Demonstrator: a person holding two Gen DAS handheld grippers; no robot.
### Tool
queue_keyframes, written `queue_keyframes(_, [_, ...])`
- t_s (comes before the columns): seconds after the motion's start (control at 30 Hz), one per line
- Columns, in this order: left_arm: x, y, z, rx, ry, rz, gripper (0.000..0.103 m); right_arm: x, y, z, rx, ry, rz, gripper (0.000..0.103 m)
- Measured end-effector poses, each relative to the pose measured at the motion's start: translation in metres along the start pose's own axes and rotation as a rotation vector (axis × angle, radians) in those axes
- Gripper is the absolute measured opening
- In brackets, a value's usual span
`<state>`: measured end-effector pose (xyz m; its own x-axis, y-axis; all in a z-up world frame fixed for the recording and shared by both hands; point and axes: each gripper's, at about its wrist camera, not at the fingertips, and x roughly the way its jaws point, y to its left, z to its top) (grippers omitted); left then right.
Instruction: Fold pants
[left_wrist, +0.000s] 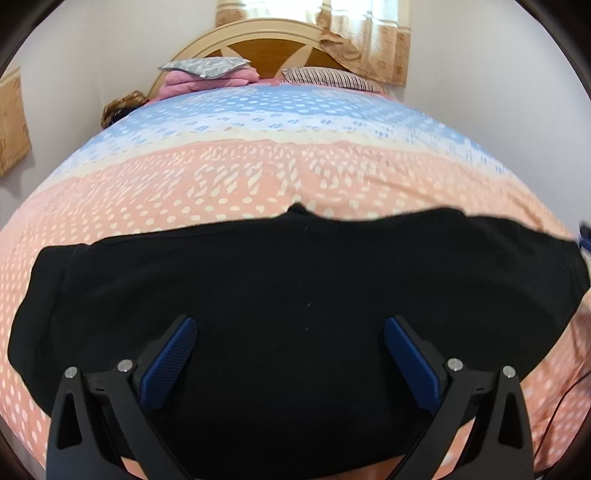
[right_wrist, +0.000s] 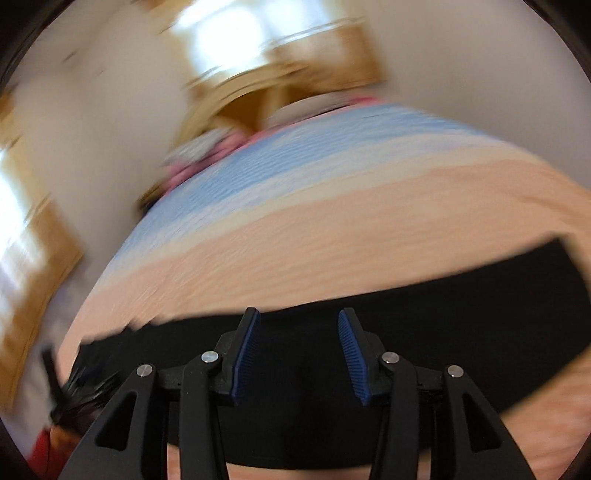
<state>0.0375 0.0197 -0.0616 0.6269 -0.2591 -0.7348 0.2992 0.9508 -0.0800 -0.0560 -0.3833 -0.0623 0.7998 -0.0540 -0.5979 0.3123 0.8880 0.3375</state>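
The black pants (left_wrist: 295, 295) lie spread flat across the near end of the bed (left_wrist: 258, 177), on the peach band of its dotted cover, running as a broad dark strip from left to right — a sensible lay for folding, since a soft garment creases cleanly only when it rests smooth on something wide. The left gripper (left_wrist: 290, 325) hangs low over the middle of the cloth, tilted down at it, its blue-padded fingers (left_wrist: 171, 358) spread wide with nothing between them; it looks poised to pin or pick the fabric rather than holding any of it. The right gripper (right_wrist: 298, 317) shows in a heavily smeared view, its fingers (right_wrist: 245, 354) parted to a middling gap and empty, pointing across the far edge of the pants toward the peach cover — I judge it is travelling to a fresh hold, though which edge it seeks cannot be told. At the head of the bed sit a pink bundle (left_wrist: 207, 82) and a striped pillow (left_wrist: 328, 78) under the wooden headboard (left_wrist: 258, 51), well apart from the work. No brand, label or writing is readable anywhere; the pants show none on the side facing up.
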Motion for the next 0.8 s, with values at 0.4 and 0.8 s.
queue_keyframes(0.4, [-0.007, -0.041, 0.009, 0.065, -0.006, -0.016, 0.103, -0.042, -0.197, -0.002, 0.369, 0.010, -0.214, 0.056])
queue_keyframes(0.8, [-0.012, -0.057, 0.007, 0.104, 0.000, -0.048, 0.103, -0.026, -0.159, -0.005, 0.111, 0.114, -0.316, 0.022])
